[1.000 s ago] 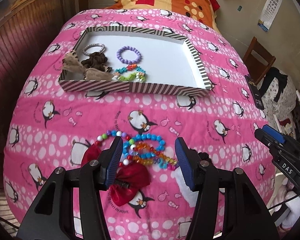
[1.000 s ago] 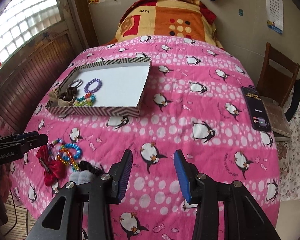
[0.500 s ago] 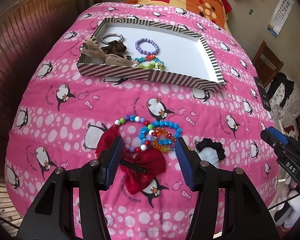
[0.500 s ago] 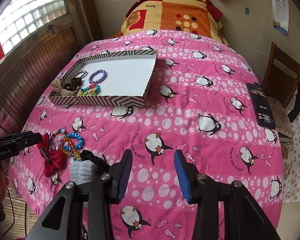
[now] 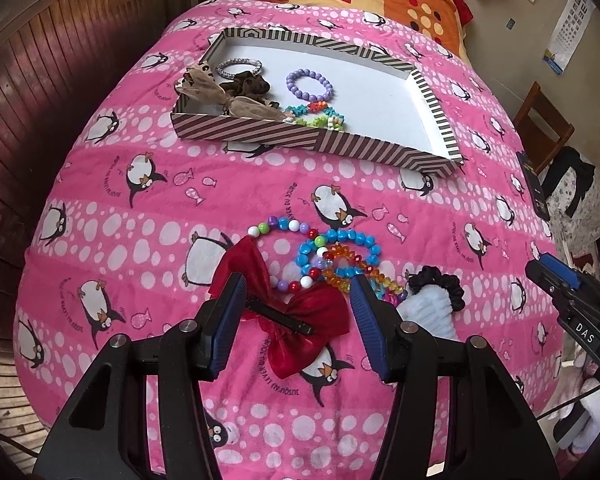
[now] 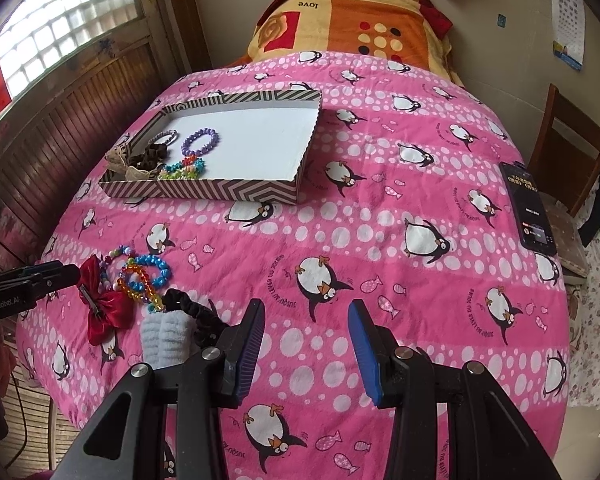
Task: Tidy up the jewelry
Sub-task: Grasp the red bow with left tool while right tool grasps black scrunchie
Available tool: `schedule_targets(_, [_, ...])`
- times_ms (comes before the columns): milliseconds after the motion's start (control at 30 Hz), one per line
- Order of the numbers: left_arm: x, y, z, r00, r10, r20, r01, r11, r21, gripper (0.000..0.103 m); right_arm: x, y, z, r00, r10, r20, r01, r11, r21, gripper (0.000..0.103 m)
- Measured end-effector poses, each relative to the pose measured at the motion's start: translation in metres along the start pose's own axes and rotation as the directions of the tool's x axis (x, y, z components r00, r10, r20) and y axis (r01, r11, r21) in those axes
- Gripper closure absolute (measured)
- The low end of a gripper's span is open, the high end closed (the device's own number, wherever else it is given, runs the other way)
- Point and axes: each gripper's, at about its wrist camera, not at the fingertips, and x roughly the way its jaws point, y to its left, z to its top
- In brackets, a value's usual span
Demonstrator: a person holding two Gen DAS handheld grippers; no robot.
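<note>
A bed with a pink penguin quilt [image 5: 148, 240] filled both views. Toward the pillow end lay a striped tray [image 5: 432, 96], and inside it, at its near left corner, were a silver bracelet [image 5: 238, 67], a purple bracelet [image 5: 309, 85], a dark scrunchie [image 5: 248, 86], a tan bow [image 5: 216, 94] and a green and teal bracelet [image 5: 316, 116]. Well short of the tray, near the foot edge of the quilt, sat a loose cluster: a red bow [image 5: 300, 320], a multicolour bracelet [image 5: 288, 252], a blue bracelet [image 5: 340, 252], an orange bracelet [image 5: 348, 268], a black scrunchie [image 5: 440, 284] and a white scrunchie [image 5: 424, 308]. The left gripper [image 5: 298, 300] hovered over that cluster with its jaws wide apart, the red bow between them but not pressed by the pads. The right gripper [image 6: 306, 320] hung to the right of the cluster over bare quilt, jaws apart and holding nothing. A phone [image 6: 528, 208] lay at the quilt's right edge, far from the tray.
</note>
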Motion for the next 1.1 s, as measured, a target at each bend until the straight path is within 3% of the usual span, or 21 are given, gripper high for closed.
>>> schedule_targets(433, [0.002, 0.028, -0.008, 0.999, -0.01, -0.044, 0.008, 0.998, -0.063, 0.049, 0.007, 0.005, -0.005, 0.999, 0.012, -0.029, -0.013, 1.0, -0.007, 0.062])
schedule_targets(667, [0.01, 0.048, -0.016, 0.995, -0.039, -0.095, 0.028, 0.994, -0.11, 0.049, 0.013, 0.012, -0.017, 0.981, 0.175, -0.079, -0.175, 0.985, 0.003, 0.062])
schedule_targets(1100, [0.033, 0.051, -0.015, 0.99, -0.068, -0.126, 0.046, 0.984, -0.17, 0.049, 0.037, 0.041, -0.017, 0.964, 0.235, -0.124, -0.243, 0.969, -0.053, 0.062])
